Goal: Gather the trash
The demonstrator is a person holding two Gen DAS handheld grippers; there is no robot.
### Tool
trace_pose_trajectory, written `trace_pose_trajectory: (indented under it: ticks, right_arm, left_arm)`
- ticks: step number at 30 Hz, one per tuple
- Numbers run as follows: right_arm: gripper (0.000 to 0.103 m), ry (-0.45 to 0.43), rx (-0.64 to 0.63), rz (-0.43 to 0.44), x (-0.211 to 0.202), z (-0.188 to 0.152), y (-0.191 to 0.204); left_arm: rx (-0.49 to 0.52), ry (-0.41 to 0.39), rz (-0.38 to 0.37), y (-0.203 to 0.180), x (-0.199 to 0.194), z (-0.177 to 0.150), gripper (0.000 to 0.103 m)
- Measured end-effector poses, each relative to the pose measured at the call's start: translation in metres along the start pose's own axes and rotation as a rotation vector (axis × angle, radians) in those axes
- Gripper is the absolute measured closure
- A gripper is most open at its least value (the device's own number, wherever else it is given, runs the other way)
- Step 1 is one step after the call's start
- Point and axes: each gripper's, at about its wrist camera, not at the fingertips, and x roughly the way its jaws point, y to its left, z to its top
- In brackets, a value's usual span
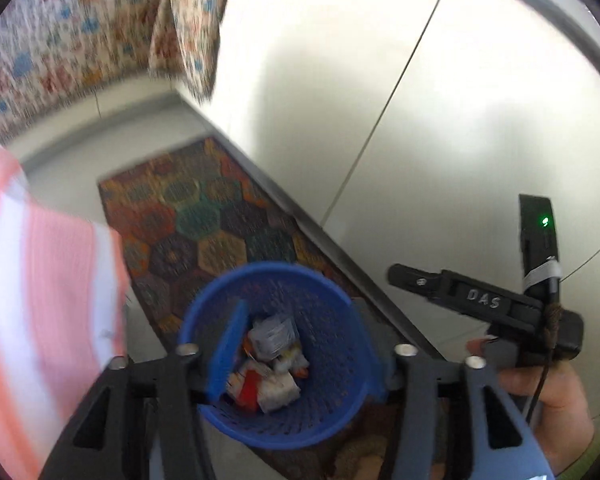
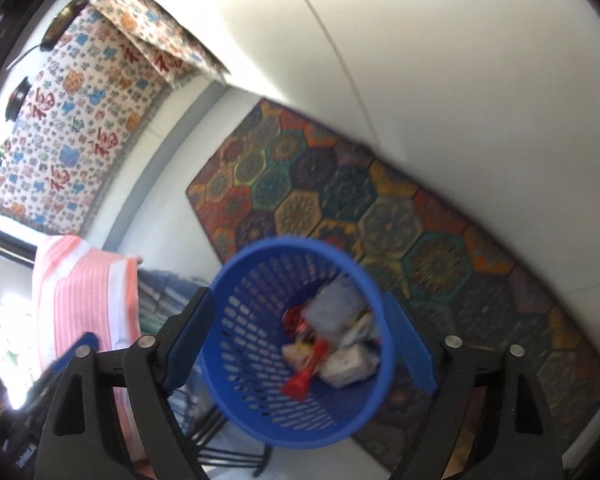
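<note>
A blue perforated plastic trash basket [image 1: 284,356] is held off the floor, tilted. It holds several crumpled wrappers [image 1: 270,364], white, red and orange. My left gripper [image 1: 300,360] is shut on the basket: one blue pad is inside the rim, the other outside. In the right wrist view the same basket [image 2: 300,344] sits between the right gripper's [image 2: 300,344] fingers, which press on its outer sides. The wrappers [image 2: 332,344] lie at its bottom.
A colourful hexagon-patterned rug [image 2: 380,208] lies on the pale tiled floor [image 1: 420,100]. A patterned cloth-covered sofa or bed [image 2: 68,120] stands further off. A pink-and-white striped cloth [image 1: 40,300] hangs at the left. A hand-held device [image 1: 500,304] shows at the right of the left wrist view.
</note>
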Motion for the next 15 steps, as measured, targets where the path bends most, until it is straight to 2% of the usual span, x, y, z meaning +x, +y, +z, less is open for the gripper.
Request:
trace_pose_trajectory:
  ticks: [1, 2, 3, 5, 7, 8, 9, 12, 15]
  right_arm:
    - [0.005, -0.026, -0.037, 0.0, -0.015, 0.001, 0.008]
    - [0.0, -0.048, -0.074, 0.0, -0.028, 0.001, 0.015]
    - [0.001, -0.068, -0.115, -0.004, -0.044, -0.001, 0.024]
    - [0.001, -0.1, -0.192, -0.011, -0.075, -0.008, 0.041]
    - [0.0, -0.14, -0.267, 0.004, -0.109, -0.024, 0.054]
    - [0.0, -0.16, -0.298, 0.007, -0.122, -0.034, 0.058]
    - [0.0, -0.173, -0.328, 0.009, -0.134, -0.046, 0.062]
    - [0.0, -0.123, -0.376, -0.045, -0.15, -0.079, 0.065]
    - [0.0, -0.141, -0.37, -0.091, -0.165, -0.107, 0.063]
  left_arm:
    - [0.018, -0.038, 0.008, -0.004, -0.013, 0.0, 0.033]
    - [0.032, -0.071, 0.013, -0.009, -0.027, -0.002, 0.025]
    - [0.042, -0.096, 0.018, -0.012, -0.037, -0.003, 0.018]
    - [0.065, -0.133, 0.01, -0.019, -0.064, -0.009, 0.016]
    - [0.094, -0.131, 0.007, -0.026, -0.084, -0.017, 0.015]
    - [0.11, -0.105, 0.015, -0.029, -0.09, -0.023, 0.011]
    - [0.12, -0.077, 0.03, -0.031, -0.093, -0.029, 0.001]
    - [0.116, -0.087, 0.092, -0.037, -0.116, -0.045, 0.0]
    - [0.114, -0.084, 0.13, -0.039, -0.121, -0.059, 0.0]
